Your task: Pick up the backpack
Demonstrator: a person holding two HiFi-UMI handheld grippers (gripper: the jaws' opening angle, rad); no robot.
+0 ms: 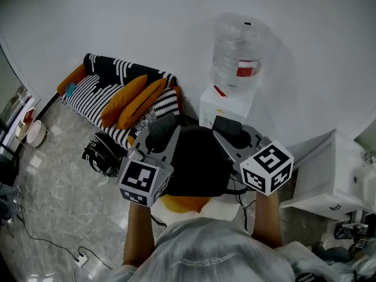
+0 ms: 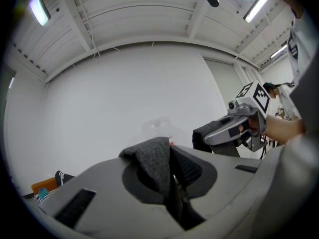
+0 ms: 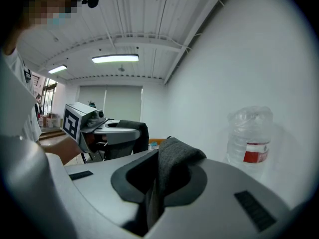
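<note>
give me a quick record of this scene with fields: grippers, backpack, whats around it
left gripper: shut on the left strap, grey fabric
right gripper: shut on the right strap
backpack: black, hanging between the two grippers in front of the person
gripper pose: side by side, about level, pointing toward the wall
surroundings: water bottle on a white stand; striped sofa with orange cushions at left
task state: backpack held by both straps, appears lifted
</note>
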